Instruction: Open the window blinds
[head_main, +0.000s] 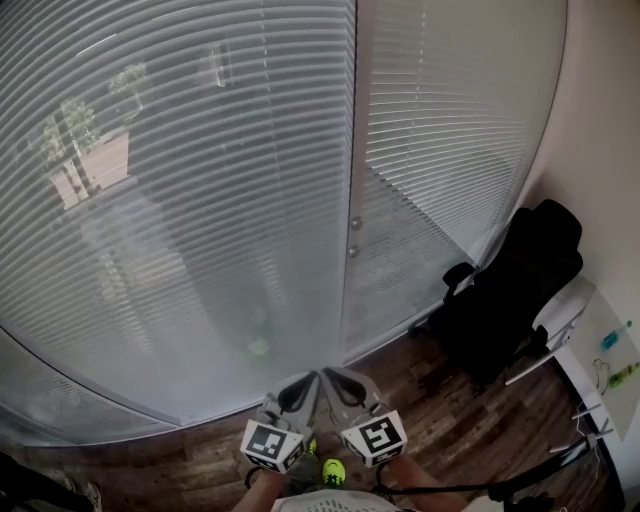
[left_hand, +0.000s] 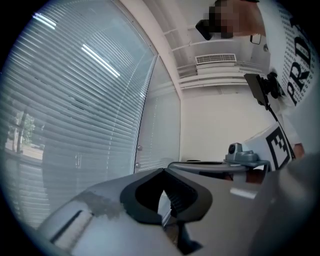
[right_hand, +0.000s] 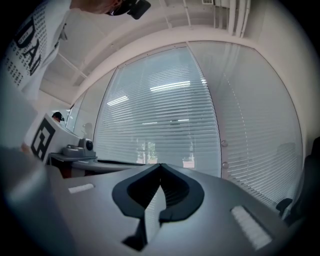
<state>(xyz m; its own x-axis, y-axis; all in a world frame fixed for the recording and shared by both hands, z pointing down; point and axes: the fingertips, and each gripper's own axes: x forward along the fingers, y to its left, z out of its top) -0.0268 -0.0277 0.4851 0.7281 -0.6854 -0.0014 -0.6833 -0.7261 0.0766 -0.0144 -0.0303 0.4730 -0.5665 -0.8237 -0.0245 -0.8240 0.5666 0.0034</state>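
White slatted blinds cover a wide left window (head_main: 170, 200) and a narrower right window (head_main: 450, 150); a pale post (head_main: 350, 120) divides them. Trees show faintly through the left slats. Two small round knobs (head_main: 354, 224) sit on the post and also show in the right gripper view (right_hand: 224, 144). Low in the head view, my left gripper (head_main: 308, 381) and right gripper (head_main: 335, 377) sit side by side, level and well short of the blinds. The left gripper (left_hand: 164, 170) is shut on nothing. The right gripper (right_hand: 160, 165) is shut and empty too.
A black office chair (head_main: 510, 290) stands against the wall at the right, near the right window's lower corner. A white desk edge (head_main: 600, 350) with small items lies further right. Dark wooden floor (head_main: 450, 420) runs between me and the windows.
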